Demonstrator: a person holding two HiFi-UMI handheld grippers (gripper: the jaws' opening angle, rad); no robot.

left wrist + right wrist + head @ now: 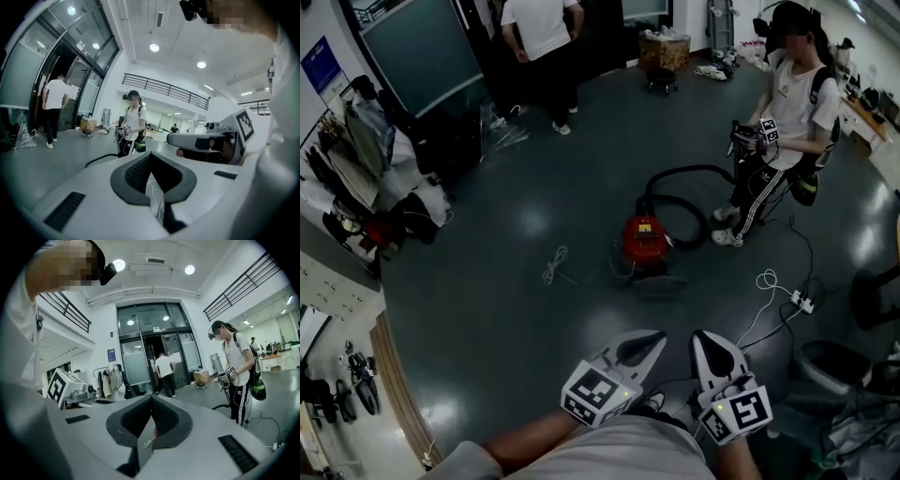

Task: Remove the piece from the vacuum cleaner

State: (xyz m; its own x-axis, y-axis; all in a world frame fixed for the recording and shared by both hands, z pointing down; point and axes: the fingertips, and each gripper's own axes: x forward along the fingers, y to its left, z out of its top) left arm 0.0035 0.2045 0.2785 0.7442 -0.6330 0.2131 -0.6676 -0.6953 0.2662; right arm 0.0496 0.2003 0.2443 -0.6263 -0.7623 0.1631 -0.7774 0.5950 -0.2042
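The red vacuum cleaner (644,241) stands on the dark floor a few steps ahead of me, and its black hose (686,202) loops behind it toward a person (787,112) at the right. That person holds the hose end with their own grippers. My left gripper (649,343) and right gripper (707,341) are low in front of my body, side by side and well short of the vacuum. Both are shut with nothing in them. In the left gripper view my left gripper (151,157) points at the person and the hose (101,159). My right gripper (151,398) points toward the glass doors.
A white cord (553,265) lies left of the vacuum. A power strip with cable (800,301) lies at the right, beside a dark bin (832,361). A clothes rack (366,159) lines the left wall. Another person (542,47) stands at the far doors.
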